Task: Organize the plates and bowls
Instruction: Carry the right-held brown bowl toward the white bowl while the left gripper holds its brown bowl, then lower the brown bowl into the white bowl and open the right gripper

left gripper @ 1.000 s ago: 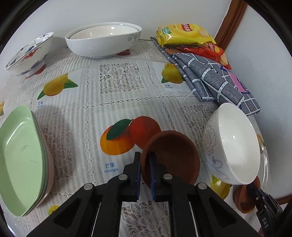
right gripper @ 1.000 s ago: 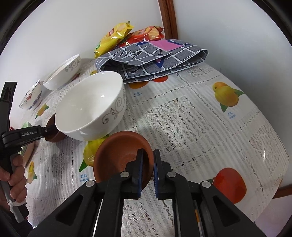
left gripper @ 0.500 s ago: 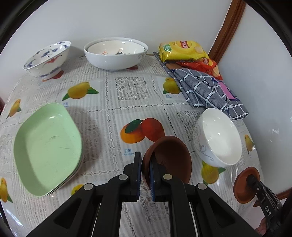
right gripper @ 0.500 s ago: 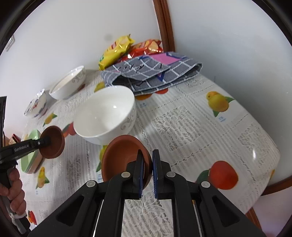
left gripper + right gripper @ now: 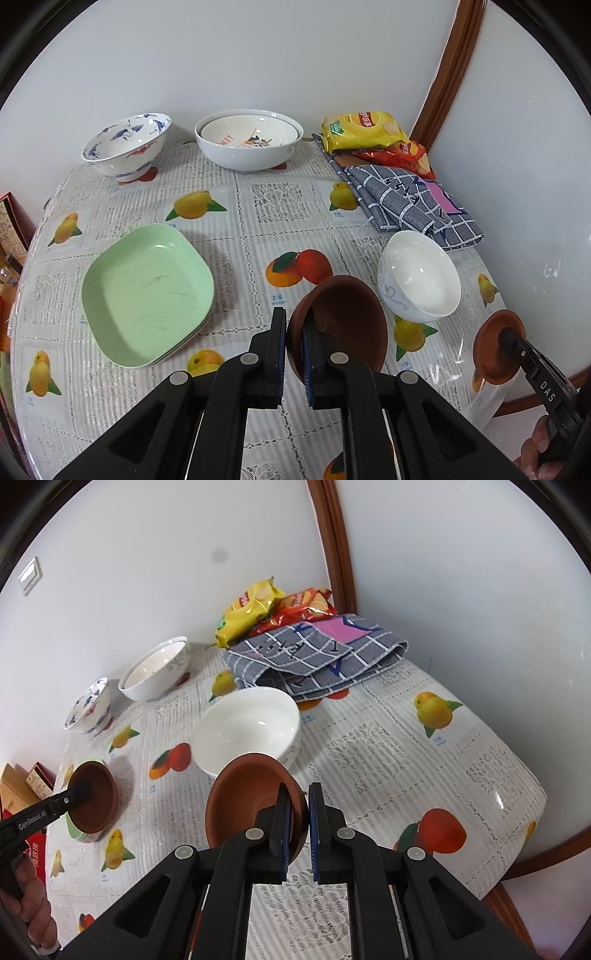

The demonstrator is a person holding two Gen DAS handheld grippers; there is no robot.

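Clearly, both tools carry a load, and the coming move turns on where each load lies from its likely home. Leftmost in the left wrist view sits the green plate stack (image 5: pixel 147 291), with the blue-patterned bowl (image 5: pixel 127 147) and the nested white bowls (image 5: pixel 249 142) behind it by the wall. The left gripper (image 5: pixel 294 345) is clamped on the near rim of a brown bowl (image 5: pixel 343 321), held tilted above the tablecloth (image 5: pixel 266 206), between the green stack on its left and the plain white bowl (image 5: pixel 419 275) on its right. Further right, the right gripper (image 5: pixel 297 823) pinches the rim of a second brown bowl (image 5: pixel 247 797), just in front of that white bowl, so the right hand looks nearer to it. My guess is the two brown bowls get nested together next.

Readable writing: "LEM" inside the inner white bowl, "mango" on the cloth, "DAS" on the right tool and "GenRobot.AI" on the left tool. The yellow snack bag (image 5: pixel 364 129) has a red logo too small to read.
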